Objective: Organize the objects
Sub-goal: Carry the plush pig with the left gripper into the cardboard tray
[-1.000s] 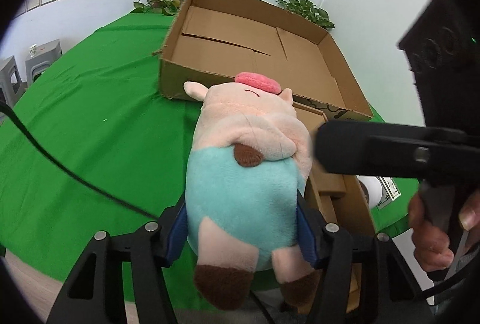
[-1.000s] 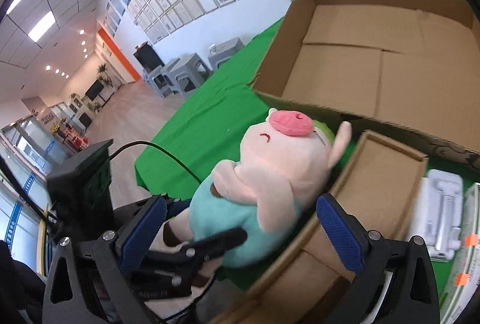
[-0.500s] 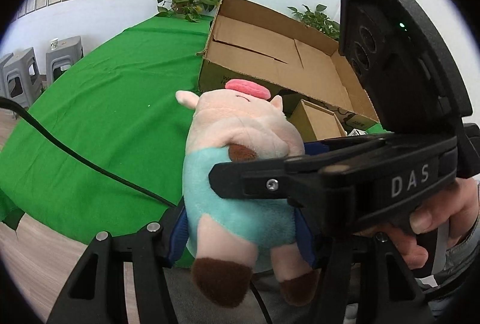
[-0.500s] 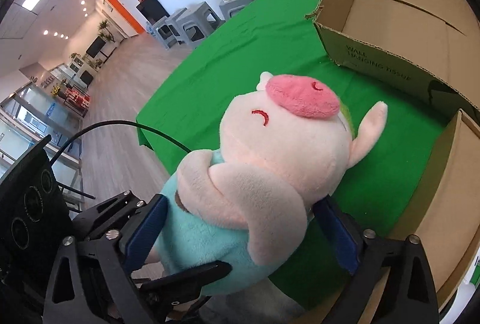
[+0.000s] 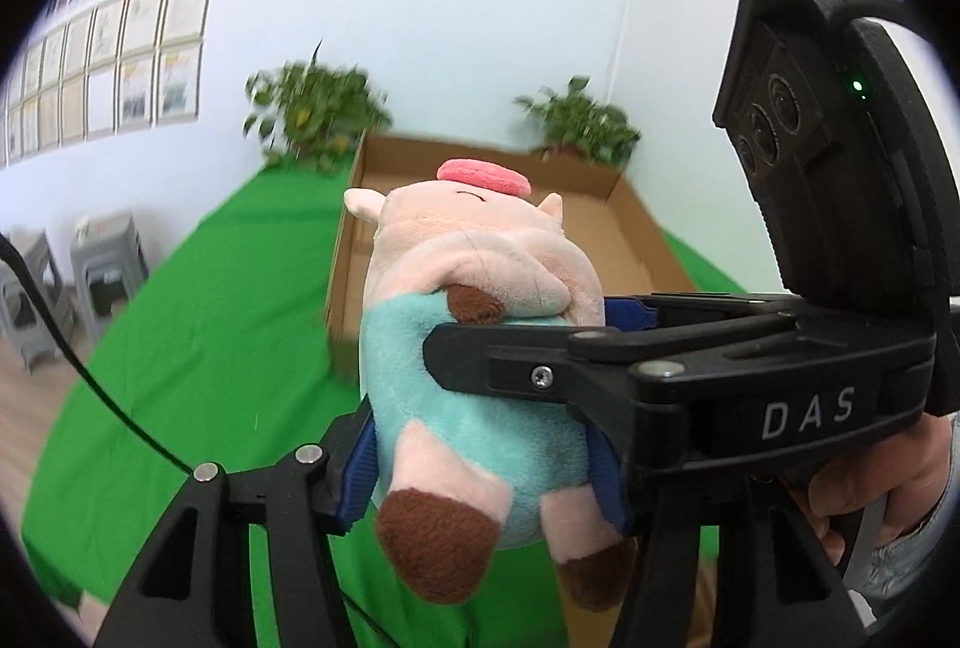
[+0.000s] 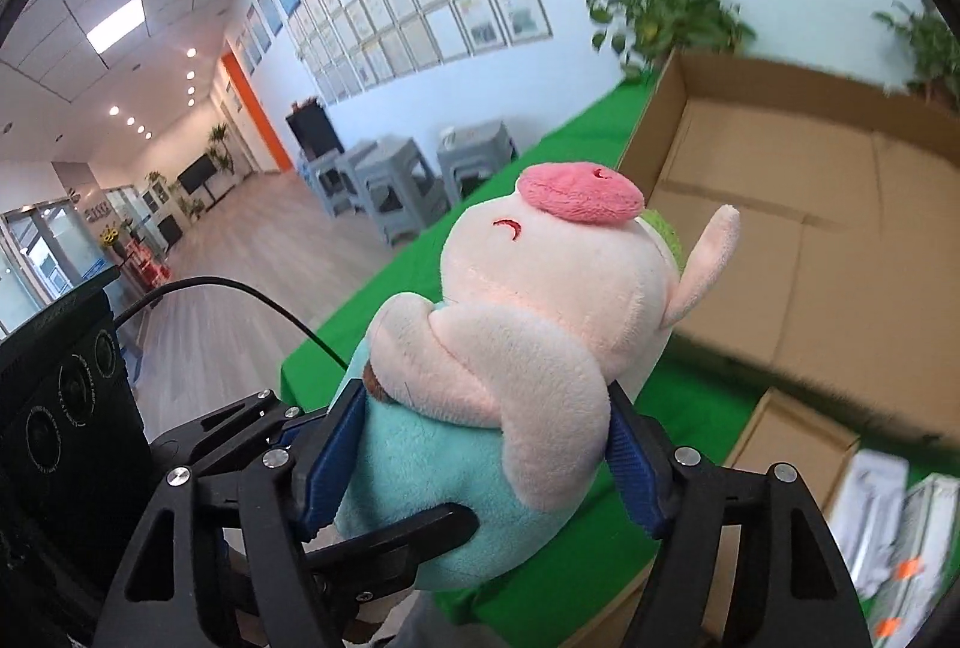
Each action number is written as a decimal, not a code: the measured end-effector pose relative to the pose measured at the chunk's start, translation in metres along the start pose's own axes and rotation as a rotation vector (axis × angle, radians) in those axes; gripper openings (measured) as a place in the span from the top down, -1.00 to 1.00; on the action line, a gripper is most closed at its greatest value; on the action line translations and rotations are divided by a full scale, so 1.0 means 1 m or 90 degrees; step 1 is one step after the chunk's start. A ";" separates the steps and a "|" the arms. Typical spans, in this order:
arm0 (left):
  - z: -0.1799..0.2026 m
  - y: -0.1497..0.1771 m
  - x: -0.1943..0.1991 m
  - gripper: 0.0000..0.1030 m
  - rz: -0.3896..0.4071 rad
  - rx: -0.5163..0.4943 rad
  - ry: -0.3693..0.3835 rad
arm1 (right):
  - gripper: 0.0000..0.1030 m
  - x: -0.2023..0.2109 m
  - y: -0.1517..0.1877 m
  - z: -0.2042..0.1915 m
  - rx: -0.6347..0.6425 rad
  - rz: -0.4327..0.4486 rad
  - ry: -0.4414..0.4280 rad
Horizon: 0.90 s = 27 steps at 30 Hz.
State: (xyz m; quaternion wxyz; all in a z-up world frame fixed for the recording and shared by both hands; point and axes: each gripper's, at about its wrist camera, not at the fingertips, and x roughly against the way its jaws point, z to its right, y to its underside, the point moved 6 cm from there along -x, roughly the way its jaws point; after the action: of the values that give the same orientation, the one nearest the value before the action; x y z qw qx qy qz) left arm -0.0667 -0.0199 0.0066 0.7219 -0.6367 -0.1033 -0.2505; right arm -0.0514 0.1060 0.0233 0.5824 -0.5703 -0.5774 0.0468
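A plush pig (image 5: 474, 348) with a pink snout, teal body and brown hooves is held up in the air in front of the green table. My left gripper (image 5: 480, 462) is shut on its lower teal body. My right gripper (image 6: 474, 444) is also shut on the pig (image 6: 528, 348), its blue pads pressing both sides of the body. In the left wrist view the right gripper's black body crosses in front from the right. A large open cardboard box (image 5: 624, 252) lies behind the pig; it also shows in the right wrist view (image 6: 840, 204).
The green table (image 5: 198, 318) spreads left of the box. A smaller cardboard box (image 6: 792, 438) and white packaged items (image 6: 882, 504) lie at the lower right. Grey stools (image 6: 396, 180) stand on the floor beyond the table. Potted plants (image 5: 312, 108) stand behind the box.
Both grippers have lifted and tilted up with the pig, so more wall shows. My right gripper's pads have closed from open onto the pig's sides.
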 end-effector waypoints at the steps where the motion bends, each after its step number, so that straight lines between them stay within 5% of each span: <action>1: 0.002 -0.008 -0.002 -0.12 0.009 -0.004 0.001 | -0.38 0.009 -0.011 0.004 0.007 0.020 0.007; 14: 0.009 -0.056 -0.061 -0.12 0.017 -0.013 0.015 | -0.38 0.047 -0.085 0.044 0.019 0.068 0.050; 27: -0.004 -0.070 -0.100 -0.12 0.019 -0.013 0.022 | -0.38 -0.040 -0.169 0.077 0.022 0.052 0.060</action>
State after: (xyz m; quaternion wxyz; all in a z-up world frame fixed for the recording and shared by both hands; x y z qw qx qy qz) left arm -0.1876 -0.0051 0.0201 0.7206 -0.6414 -0.0785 -0.2515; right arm -0.2224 0.0666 0.0954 0.6162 -0.5851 -0.5245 0.0533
